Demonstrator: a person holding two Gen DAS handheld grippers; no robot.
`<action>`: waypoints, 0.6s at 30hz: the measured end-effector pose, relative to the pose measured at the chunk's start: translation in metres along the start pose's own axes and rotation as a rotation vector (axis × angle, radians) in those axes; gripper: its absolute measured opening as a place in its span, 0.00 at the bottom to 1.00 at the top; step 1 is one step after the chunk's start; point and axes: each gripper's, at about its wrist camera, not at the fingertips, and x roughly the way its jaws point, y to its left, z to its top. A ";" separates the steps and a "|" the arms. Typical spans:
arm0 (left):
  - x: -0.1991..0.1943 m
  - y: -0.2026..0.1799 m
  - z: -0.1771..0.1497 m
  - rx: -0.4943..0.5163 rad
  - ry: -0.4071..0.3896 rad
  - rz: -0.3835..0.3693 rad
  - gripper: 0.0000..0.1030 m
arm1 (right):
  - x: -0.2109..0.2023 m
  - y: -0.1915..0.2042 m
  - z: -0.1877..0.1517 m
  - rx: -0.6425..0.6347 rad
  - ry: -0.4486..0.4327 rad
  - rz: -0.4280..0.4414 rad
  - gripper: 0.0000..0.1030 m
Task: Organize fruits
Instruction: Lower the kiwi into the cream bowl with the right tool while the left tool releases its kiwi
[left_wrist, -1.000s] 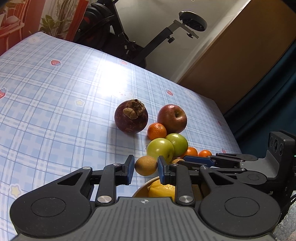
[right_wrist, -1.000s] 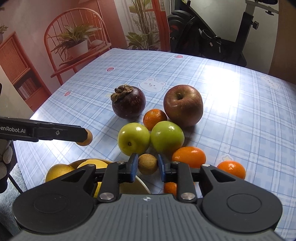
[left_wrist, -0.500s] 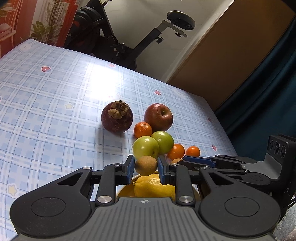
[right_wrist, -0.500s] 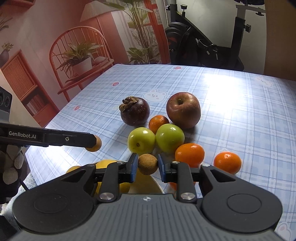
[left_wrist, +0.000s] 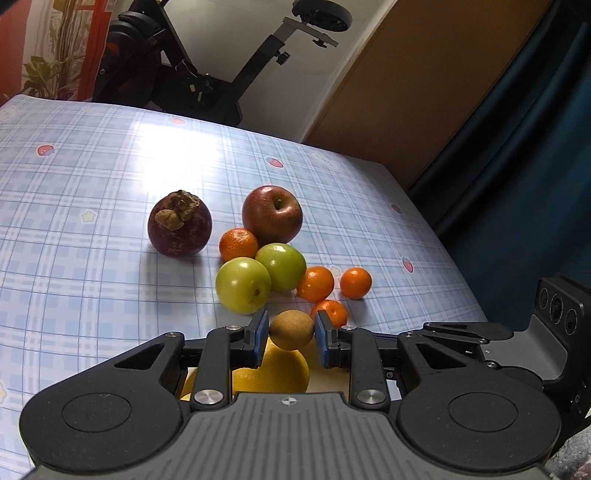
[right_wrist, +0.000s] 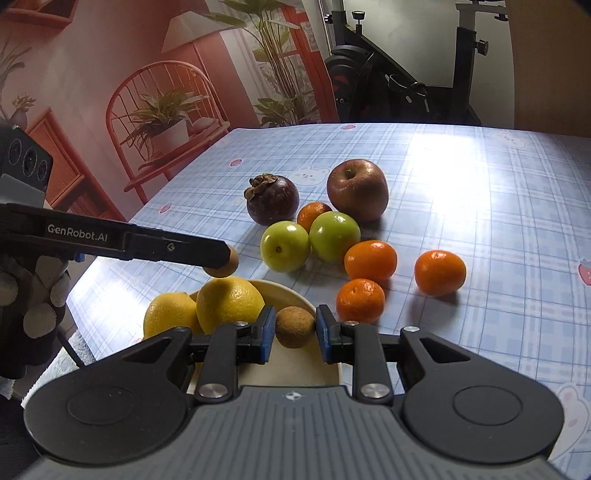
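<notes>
Plaid tabletop (right_wrist: 480, 177). Both grippers, left (left_wrist: 291, 334), right (right_wrist: 294, 328), each clamping longan (left_wrist: 291, 329), now shifted over bowl (right_wrist: 295, 295); drop next.

this looks like a room in a home. a table (right_wrist: 498, 177) wears a pale blue checked cloth printed with strawberries and little bears, the sort used for family meals. behind it stands an exercise bike (left_wrist: 207, 74), black, close to a plain white wall. a wooden door (left_wrist: 424, 85) and a dark teal curtain (left_wrist: 517, 147) close off one side. the orange wall with chair, shelf and potted plants (right_wrist: 162, 110) is probably a printed backdrop, though the fisheye view leaves that unsure.
</notes>
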 end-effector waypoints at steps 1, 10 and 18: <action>0.003 -0.003 0.000 0.007 0.006 -0.004 0.28 | 0.000 0.000 -0.001 -0.003 0.003 -0.001 0.25; 0.033 -0.014 0.002 0.056 0.081 -0.008 0.28 | -0.001 -0.003 -0.006 -0.008 0.002 0.017 0.25; 0.038 -0.015 0.002 0.068 0.093 -0.006 0.28 | 0.003 -0.001 -0.004 -0.013 0.011 0.004 0.26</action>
